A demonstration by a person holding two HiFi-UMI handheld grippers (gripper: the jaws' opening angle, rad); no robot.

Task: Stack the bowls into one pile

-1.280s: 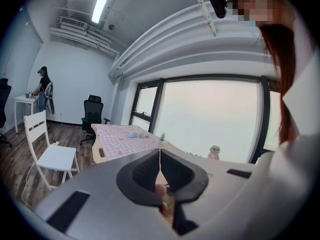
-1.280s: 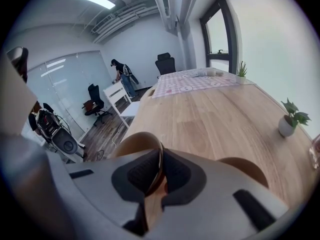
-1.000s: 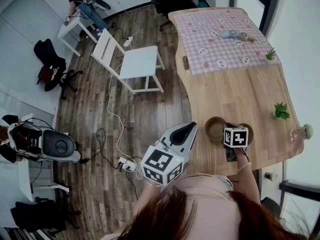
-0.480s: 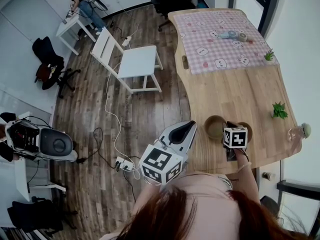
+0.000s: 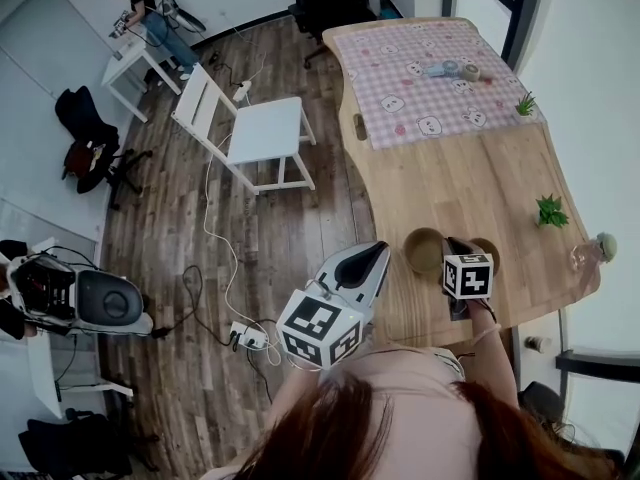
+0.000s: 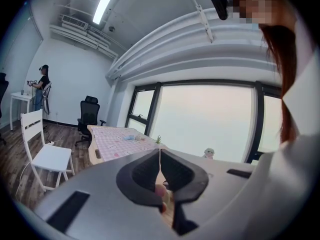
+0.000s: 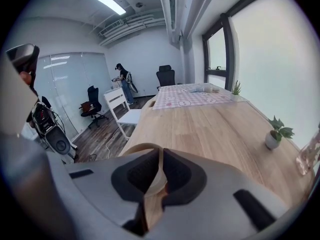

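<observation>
Head view: left bowl (image 5: 424, 251) and right bowl (image 5: 489, 252) sat side by side at the table (image 5: 470, 178) edge. My right gripper (image 5: 455, 245) was between them and my left gripper (image 5: 366, 260) off-table.
Left gripper view: left gripper (image 6: 160, 155) jaws together, empty.
Right gripper view: right gripper (image 7: 160, 156) jaws had just been closing and pinched a bowl rim (image 7: 158, 176).

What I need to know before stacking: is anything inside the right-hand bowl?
Of the right-hand bowl, only a sliver of brown inside shows, bare. The rest is covered by the right gripper, whose jaws have just been closing on a bowl rim.

Pink checked tablecloth (image 5: 425, 73) on a pale wooden table (image 5: 480, 183), tan bowls (image 5: 424, 251), a white chair (image 5: 262, 133).
</observation>
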